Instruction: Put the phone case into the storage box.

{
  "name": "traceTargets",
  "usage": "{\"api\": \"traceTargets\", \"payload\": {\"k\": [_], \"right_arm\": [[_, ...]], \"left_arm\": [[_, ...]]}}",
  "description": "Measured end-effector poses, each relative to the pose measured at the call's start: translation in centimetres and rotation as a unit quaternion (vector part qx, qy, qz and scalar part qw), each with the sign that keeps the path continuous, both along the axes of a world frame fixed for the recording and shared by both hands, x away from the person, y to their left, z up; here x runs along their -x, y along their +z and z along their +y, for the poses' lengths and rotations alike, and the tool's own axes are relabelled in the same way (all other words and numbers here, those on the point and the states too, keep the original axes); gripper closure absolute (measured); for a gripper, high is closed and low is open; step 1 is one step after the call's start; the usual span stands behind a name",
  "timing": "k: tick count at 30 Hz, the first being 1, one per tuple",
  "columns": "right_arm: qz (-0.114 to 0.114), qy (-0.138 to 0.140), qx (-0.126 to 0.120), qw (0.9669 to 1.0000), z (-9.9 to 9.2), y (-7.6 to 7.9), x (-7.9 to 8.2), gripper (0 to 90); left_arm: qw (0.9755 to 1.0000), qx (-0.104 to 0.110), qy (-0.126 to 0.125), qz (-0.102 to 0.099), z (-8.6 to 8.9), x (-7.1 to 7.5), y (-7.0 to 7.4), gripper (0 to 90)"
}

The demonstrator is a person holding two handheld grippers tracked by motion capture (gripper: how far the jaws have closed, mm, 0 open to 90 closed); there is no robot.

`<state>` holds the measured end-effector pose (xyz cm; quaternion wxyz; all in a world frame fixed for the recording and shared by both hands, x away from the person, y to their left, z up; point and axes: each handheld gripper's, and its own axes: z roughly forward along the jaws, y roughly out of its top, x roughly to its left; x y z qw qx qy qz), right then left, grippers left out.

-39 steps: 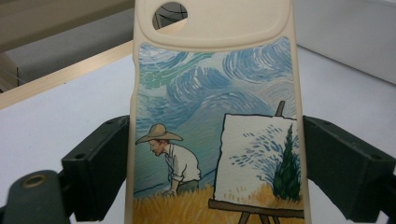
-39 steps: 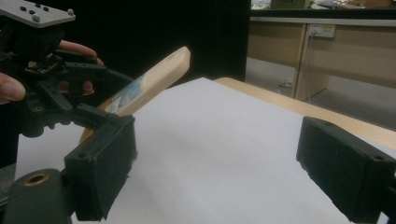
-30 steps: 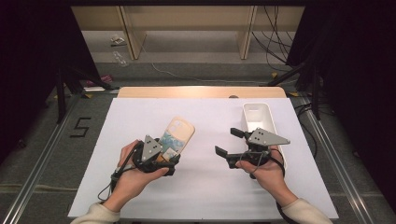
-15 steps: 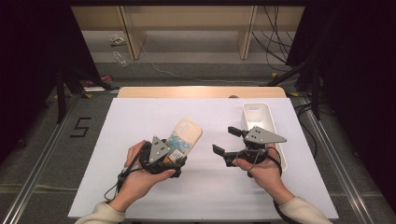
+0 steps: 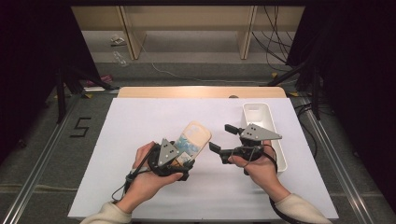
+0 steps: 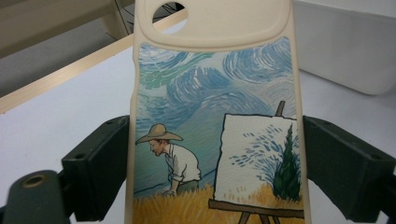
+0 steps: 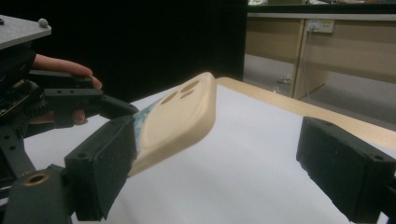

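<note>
A cream phone case (image 5: 195, 138) printed with a painter at an easel is held off the white table, tilted up and away. My left gripper (image 5: 181, 157) is shut on its lower part. In the left gripper view both black pads (image 6: 100, 165) press the long edges of the case (image 6: 215, 93). My right gripper (image 5: 222, 138) stands open just right of the case, pointing left at it. In the right gripper view the case (image 7: 180, 116) rises beyond the left jaw, with the left gripper (image 7: 70, 100) and a fingertip behind it; nothing is pressed between these jaws.
A white rectangular tray (image 5: 259, 112) lies at the table's right, behind the right hand, and appears as a white wall (image 6: 345, 42) in the left gripper view. The table (image 5: 140, 121) has a wooden far edge (image 7: 299, 109). Dark floor, cables and shelving lie beyond.
My left hand has carried the phone case to the right, closer to the right gripper. The right hand has stayed about where it was.
</note>
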<state>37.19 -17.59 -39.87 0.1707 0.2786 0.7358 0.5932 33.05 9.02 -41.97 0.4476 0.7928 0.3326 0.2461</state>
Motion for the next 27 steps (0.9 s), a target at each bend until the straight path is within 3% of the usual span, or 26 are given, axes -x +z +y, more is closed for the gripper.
{"api": "traceTargets", "payload": {"k": [27], "right_arm": [[0.009, -0.001, 0.001, 1.0, 1.2, 0.0, -1.2, 13.5]], "left_arm": [[0.9997, -0.007, -0.024, -0.001, -1.7, 0.4, -0.2, 11.8]]}}
